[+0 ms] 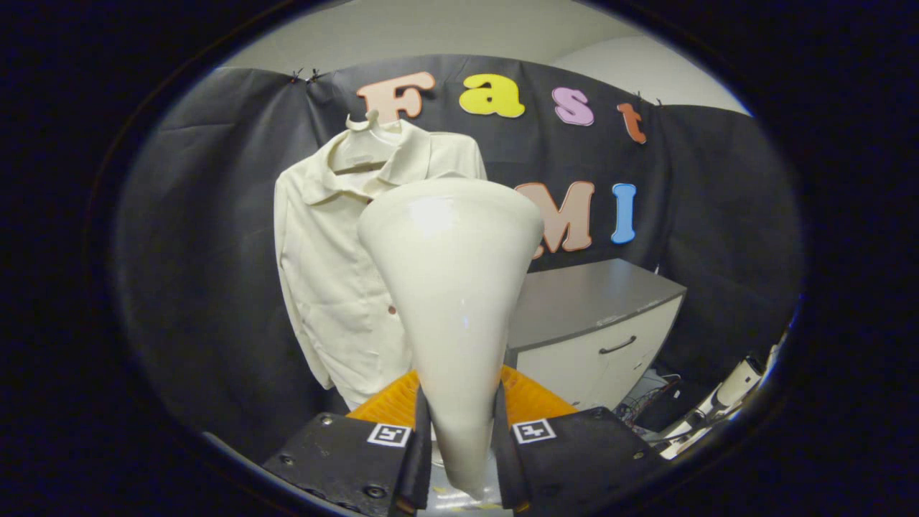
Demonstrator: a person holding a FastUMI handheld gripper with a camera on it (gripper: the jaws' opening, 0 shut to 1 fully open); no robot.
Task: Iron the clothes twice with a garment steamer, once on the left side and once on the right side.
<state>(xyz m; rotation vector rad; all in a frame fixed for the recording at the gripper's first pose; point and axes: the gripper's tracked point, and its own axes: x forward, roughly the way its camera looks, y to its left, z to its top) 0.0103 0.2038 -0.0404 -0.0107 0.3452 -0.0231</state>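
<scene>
- My gripper (459, 449) is pinching the garment steamer (452, 287): both black fingers (418, 459) press on the narrow end of its cream cone, one on each side.
- The steamer stands upright between the fingers, widening upward to a broad rounded head that sits level with the shirt's chest.
- An orange ribbed piece (391, 402) shows just behind the fingers, on both sides of the steamer's neck.
- The cream shirt (330, 273) hangs on a hanger (366, 126) against the black cloth wall, beyond the steamer and a bit to the left; its right part is hidden behind the steamer head.
- Can't tell whether the steamer head touches the shirt.
- A cabinet (596, 337) with a grey tabletop and a white drawer front with a handle sits right of the shirt, beyond the fingers.
- Cables and some white gear (725, 395) lie on the floor, right of the cabinet.
</scene>
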